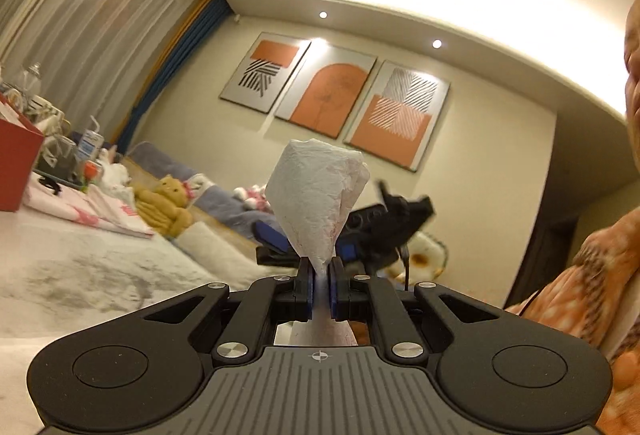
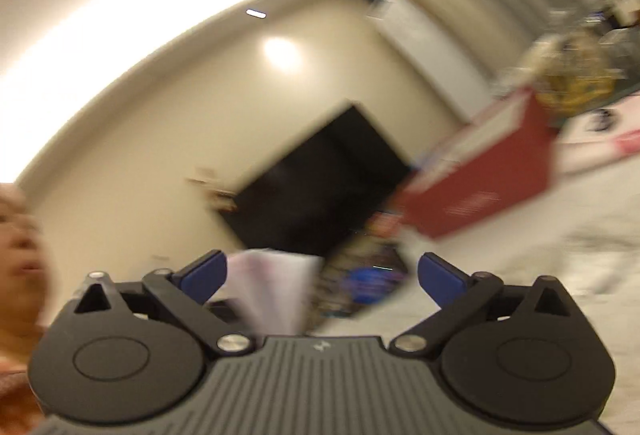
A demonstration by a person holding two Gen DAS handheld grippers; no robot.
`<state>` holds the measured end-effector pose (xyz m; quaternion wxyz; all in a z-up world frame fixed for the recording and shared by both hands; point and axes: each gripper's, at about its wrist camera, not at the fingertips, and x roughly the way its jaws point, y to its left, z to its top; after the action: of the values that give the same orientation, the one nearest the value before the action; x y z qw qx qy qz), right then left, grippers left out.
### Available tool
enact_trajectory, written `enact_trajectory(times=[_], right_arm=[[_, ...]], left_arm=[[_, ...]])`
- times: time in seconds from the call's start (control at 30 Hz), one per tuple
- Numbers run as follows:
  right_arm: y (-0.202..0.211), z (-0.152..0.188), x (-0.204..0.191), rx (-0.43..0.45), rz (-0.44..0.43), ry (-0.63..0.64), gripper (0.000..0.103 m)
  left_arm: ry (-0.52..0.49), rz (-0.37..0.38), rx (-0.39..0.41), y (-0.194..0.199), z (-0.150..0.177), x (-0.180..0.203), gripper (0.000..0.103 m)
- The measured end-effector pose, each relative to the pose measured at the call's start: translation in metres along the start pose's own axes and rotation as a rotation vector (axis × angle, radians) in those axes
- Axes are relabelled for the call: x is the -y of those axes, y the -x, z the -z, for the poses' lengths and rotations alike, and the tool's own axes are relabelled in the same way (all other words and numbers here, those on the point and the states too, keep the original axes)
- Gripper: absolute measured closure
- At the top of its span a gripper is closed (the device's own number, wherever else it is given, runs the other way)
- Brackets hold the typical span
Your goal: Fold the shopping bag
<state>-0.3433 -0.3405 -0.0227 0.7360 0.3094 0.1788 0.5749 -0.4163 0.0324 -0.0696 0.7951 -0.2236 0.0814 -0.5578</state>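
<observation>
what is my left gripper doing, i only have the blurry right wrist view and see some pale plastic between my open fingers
Observer: The left gripper is shut on the crumpled white plastic shopping bag, pinching its twisted neck.
Operator: is the bag folded flat
Observer: No, above the blue pads it flares out into a bunched wad.
Operator: where is my right gripper from there
Observer: The right gripper shows just behind the bag in the left wrist view, not gripping it.
</observation>
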Motion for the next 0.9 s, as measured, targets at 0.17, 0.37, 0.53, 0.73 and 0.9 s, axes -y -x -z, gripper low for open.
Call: enact_trajectory(times=[0.17,0.37,0.53,0.73,0.9], right_arm=[[-0.020,0.020,-0.046,-0.099,0.125,0.165,0.000],[-0.014,0.024,-0.052,-0.149,0.193,0.098,0.096],[-0.007,0.031,-0.057,-0.114,0.146,0.084,0.096],[-0.008,0.029,-0.067,-0.108,0.094,0.126,0.095],[-0.019,0.030,-0.065,-0.147,0.099,0.127,0.095]], left_arm=[[-0.038,0.073,-0.078,-0.033,0.007,0.004,0.096],[-0.074,0.088,-0.125,-0.041,0.009,0.018,0.095],[-0.071,0.102,-0.086,-0.041,-0.001,0.022,0.068],[0.021,0.083,-0.050,-0.035,0.000,0.013,0.000],[0.096,0.033,-0.047,-0.043,0.004,0.000,0.017]])
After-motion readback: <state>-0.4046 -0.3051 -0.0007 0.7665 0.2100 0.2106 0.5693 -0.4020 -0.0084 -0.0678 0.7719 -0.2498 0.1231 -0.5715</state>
